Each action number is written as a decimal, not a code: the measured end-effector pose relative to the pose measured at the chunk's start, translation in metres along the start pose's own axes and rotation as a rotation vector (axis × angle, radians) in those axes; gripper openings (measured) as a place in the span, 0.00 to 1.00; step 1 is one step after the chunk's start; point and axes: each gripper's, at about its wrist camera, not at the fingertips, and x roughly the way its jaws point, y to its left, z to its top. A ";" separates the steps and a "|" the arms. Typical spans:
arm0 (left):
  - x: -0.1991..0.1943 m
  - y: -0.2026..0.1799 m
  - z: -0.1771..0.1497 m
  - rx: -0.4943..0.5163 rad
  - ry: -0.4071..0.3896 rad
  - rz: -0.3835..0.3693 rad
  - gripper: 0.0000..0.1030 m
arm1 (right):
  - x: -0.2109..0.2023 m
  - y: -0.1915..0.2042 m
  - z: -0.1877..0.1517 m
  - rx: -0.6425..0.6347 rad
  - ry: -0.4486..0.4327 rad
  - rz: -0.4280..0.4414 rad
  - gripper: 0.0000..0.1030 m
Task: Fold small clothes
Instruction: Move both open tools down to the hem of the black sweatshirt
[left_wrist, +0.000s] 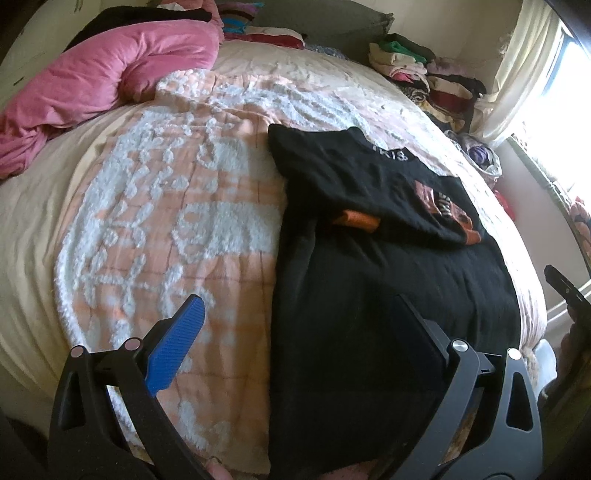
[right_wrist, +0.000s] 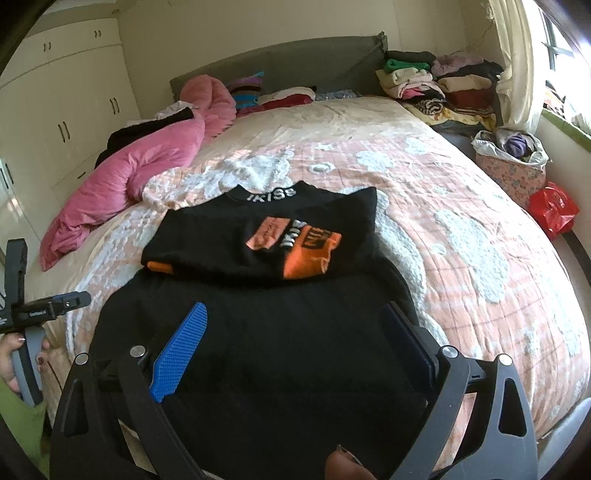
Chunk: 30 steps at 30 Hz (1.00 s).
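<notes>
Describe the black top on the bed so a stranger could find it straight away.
Start at the peach bedspread covering the bed. Near its front edge lies a black top, sleeves folded in. Unlike the pink blanket beside it, it has orange patches and white collar lettering.

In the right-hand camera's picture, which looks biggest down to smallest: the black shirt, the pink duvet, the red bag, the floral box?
1. Black shirt, though it lies nearest the camera, which inflates it.
2. Pink duvet.
3. Floral box and red bag look about alike; I won't rank them.
</notes>
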 end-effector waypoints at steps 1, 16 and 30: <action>-0.001 0.000 -0.002 0.004 0.003 0.000 0.91 | -0.001 -0.002 -0.004 -0.001 0.008 -0.005 0.91; 0.005 -0.003 -0.055 0.039 0.120 -0.036 0.53 | -0.003 -0.026 -0.054 0.017 0.106 -0.049 0.91; 0.005 -0.002 -0.085 0.029 0.194 -0.077 0.40 | -0.006 -0.045 -0.087 0.044 0.191 -0.059 0.91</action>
